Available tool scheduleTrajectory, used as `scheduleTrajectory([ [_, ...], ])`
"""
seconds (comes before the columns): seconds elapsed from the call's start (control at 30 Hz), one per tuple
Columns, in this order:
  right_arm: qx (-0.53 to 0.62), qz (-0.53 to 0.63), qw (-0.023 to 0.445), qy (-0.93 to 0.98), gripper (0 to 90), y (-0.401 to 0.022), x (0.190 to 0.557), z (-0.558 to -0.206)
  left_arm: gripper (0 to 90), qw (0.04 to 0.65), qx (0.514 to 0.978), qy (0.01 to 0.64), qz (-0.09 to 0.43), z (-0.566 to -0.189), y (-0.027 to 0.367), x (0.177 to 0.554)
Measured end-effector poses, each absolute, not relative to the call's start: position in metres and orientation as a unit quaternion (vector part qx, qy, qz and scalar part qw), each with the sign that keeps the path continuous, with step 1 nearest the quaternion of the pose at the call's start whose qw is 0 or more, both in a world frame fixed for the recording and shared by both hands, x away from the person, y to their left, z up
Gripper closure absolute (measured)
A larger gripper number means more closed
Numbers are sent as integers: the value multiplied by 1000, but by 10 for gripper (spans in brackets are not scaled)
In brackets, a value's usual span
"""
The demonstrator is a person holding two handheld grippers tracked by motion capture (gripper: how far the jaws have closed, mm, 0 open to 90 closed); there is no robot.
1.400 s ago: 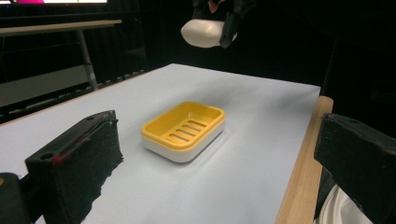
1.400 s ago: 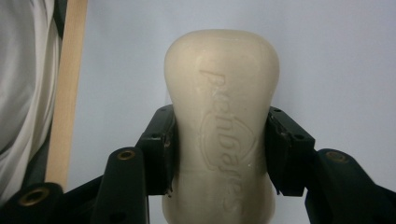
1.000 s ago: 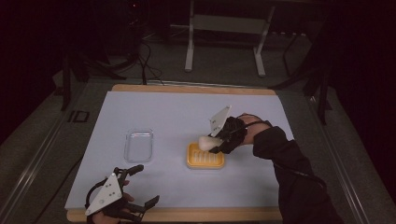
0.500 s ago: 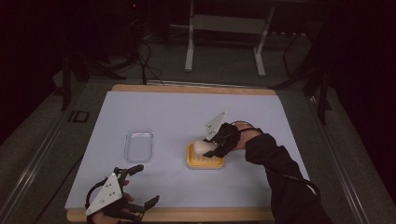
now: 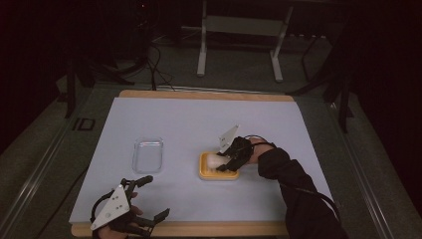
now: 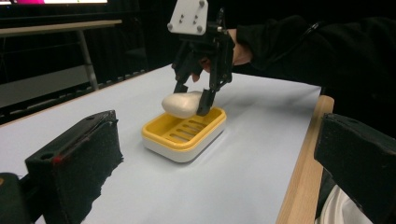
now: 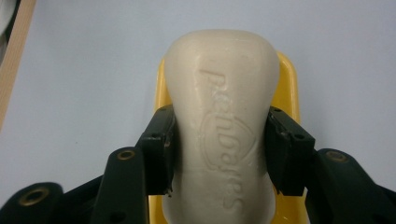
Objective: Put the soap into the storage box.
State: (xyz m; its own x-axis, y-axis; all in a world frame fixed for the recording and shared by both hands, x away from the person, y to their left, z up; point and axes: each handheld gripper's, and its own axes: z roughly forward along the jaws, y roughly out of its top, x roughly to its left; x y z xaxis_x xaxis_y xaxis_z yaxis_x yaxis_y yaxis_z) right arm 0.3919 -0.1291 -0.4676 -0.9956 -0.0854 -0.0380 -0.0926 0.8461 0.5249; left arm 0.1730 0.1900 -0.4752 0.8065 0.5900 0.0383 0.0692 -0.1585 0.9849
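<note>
Since the earlier frames the right claw [image 5: 225, 166] has come down with the soap bar [image 5: 215, 161], from above the far edge of the yellow soap dish [image 5: 218, 175] to just over its slatted tray. The left claw [image 5: 149, 199] has kept its place at the near-left edge of the table [image 5: 174, 119].

Right claw: pads clamped on both long sides of the soap bar [image 7: 224, 135], at its waist, embossed face toward the camera. The left gripper view shows the bar [image 6: 183, 103] tilted, its near end low over the dish [image 6: 184, 135]; whether it touches the slats I cannot tell. Left claw: jaws wide apart, nothing between them.

Clear lid or tray [image 5: 148, 154] lies well apart, left of the dish.

Risks, as I judge them:
- Soap is slick and rounded; the grip sits on a narrowing waist. A squeeze may squirt the bar forward out of the pads.
- Bar is tilted. Released from here it may land on the rim and tip out onto the table.
- Pressing one end down on the light dish could rock or skid it on the smooth sheet; the left claw is too far off to steady it.
- Pads may stick to the soap on opening and drag it back up.
</note>
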Motion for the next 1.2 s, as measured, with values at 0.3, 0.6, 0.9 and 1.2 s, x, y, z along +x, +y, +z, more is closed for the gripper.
scheduleTrajectory([
  [0.3,-43,251,11,967,496,-124,397,-488,7,607,731,225,214,-475,190,173],
  [0.6,-25,243,2,970,494,-123,401,-496,7,607,732,224,213,-475,190,173],
  [0.9,-21,237,-12,971,467,-118,400,-497,7,607,732,224,213,-475,190,173],
  [1.2,-7,257,-2,966,445,-123,399,-471,7,606,733,225,213,-476,189,173],
])
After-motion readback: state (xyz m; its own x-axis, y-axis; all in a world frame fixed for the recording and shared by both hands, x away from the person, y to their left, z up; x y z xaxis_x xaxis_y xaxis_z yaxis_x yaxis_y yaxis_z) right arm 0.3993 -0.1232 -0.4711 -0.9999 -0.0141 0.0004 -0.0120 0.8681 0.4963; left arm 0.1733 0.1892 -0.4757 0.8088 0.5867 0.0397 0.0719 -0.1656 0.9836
